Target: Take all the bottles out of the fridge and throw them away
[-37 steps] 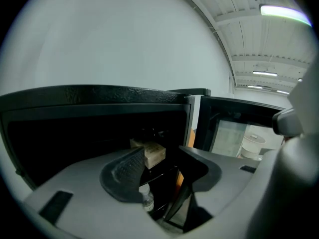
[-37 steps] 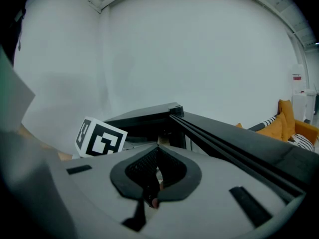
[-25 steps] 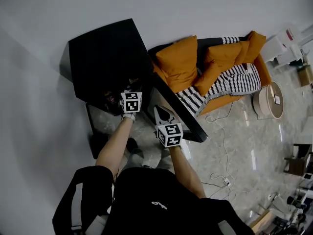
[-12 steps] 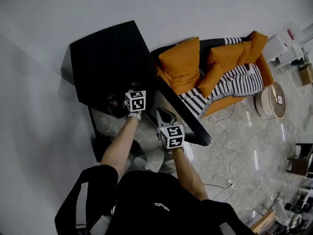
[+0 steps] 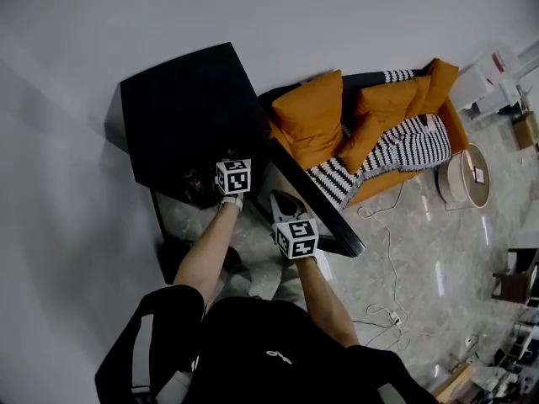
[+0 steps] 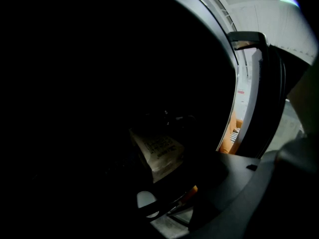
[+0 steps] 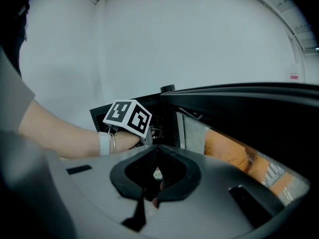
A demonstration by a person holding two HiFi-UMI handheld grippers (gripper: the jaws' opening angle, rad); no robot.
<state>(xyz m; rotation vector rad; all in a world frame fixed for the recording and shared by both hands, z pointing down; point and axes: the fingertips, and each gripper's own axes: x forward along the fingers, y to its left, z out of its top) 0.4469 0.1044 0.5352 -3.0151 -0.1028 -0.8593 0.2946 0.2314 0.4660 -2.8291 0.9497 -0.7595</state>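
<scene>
Bottles [image 5: 193, 178] show only as dim lumps on the shelf just inside the mouth of the black box-shaped fridge [image 5: 181, 99], and none has come out yet.

The left gripper [image 5: 232, 175] is pushed into that opening, so only its marker cube and the wrist behind it catch the light. Its own view is almost wholly dark. One grey jaw shows at the lower right, and a pale printed label [image 6: 160, 152], probably on one of the bottles, lies close ahead of it. Whether the jaws are spread or have closed on that item cannot be made out.

The right gripper [image 5: 278, 199] hangs just outside, beside the open black fridge door [image 5: 327, 215]. Its jaws are pressed together on nothing, and through them the other gripper's cube can be seen at the fridge mouth.

Over the last second little has shifted. The left gripper has stayed in the opening, nudging only slightly against the fridge edge, and the right one has kept its place by the door. This looks like the reach settling onto a first bottle rather than a withdrawal, so the task appears to be near its start.

Behind the door stands an orange cushioned sofa [image 5: 310, 116] with a black-and-white striped throw [image 5: 396, 140]. A white cable [image 5: 389, 263] trails over the pale marble floor [image 5: 438, 251].
</scene>
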